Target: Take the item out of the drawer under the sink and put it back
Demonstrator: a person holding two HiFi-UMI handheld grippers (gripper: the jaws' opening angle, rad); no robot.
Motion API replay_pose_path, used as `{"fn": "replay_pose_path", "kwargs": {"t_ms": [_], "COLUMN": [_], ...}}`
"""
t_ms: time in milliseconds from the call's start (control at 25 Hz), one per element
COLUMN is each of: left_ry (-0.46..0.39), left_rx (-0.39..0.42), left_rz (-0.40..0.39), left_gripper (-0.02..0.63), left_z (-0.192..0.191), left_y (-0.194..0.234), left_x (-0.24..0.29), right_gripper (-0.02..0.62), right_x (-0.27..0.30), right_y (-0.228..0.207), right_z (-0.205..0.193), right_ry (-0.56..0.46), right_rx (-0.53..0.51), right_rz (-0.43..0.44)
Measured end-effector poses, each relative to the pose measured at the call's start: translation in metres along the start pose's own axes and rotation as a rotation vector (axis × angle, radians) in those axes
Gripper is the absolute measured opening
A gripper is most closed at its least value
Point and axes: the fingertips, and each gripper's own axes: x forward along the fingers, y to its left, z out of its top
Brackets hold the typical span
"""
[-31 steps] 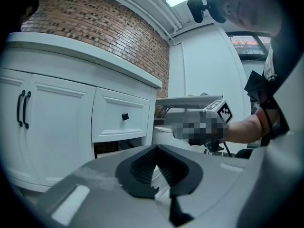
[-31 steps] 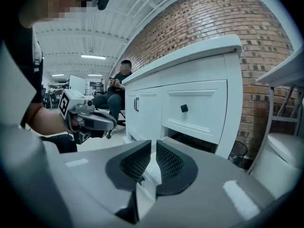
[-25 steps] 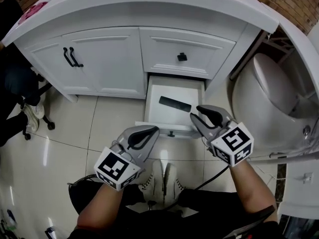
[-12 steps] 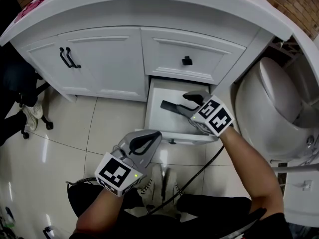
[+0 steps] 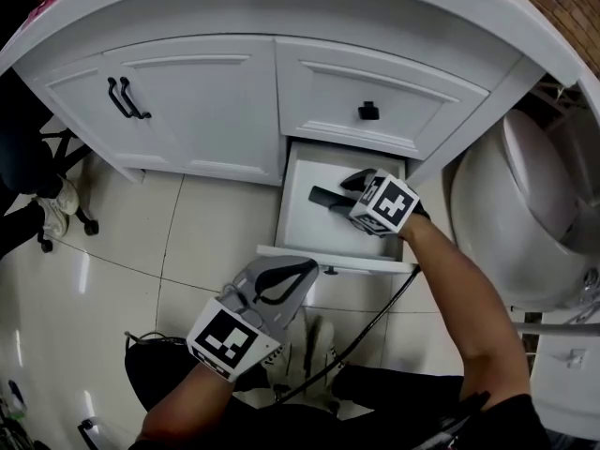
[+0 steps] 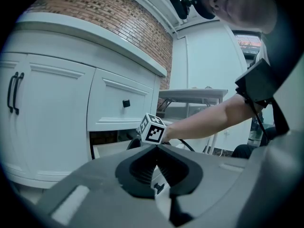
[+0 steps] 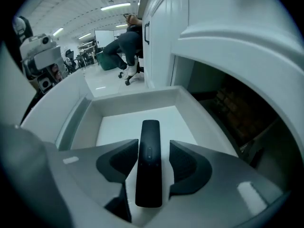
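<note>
Remote [image 7: 150,132] was found lying lengthwise between the jaws of the right gripper [image 7: 149,148], just opened wide and not touching it. The left gripper [image 6: 156,147] was pressed together, farther off.

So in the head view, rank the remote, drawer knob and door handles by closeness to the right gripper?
1. Remote, in the drawer between the right gripper's jaws, which have just been opening.
2. Drawer knob, just above.
3. Door handles, far left.

One remote [image 7: 148,160], one open drawer [image 5: 337,261], one shut drawer [image 5: 412,101], two doors [image 5: 202,111].
</note>
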Motion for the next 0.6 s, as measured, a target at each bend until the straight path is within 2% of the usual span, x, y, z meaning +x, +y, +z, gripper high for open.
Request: {"fn": "replay_pose_path", "kwargs": {"t_ms": [320, 600], "left_ry": [-0.01, -0.001], "left_rx": [-0.024, -0.024], "left_rz": [0.001, -0.013], "left_gripper": [0.006, 0.006], "left_z": [-0.003, -0.005], "left_y": [0.004, 0.001], "left_x": [0.0, -0.001], "right_gripper": [0.204, 0.194], "right_x": [0.021, 0.021], "right_y": [0.01, 0.01], "right_z": [-0.014, -0.015], "right_ry": [0.082, 0.084], "right_rx": [-0.018, 0.046], "right_rz": [0.056, 0.075]}}
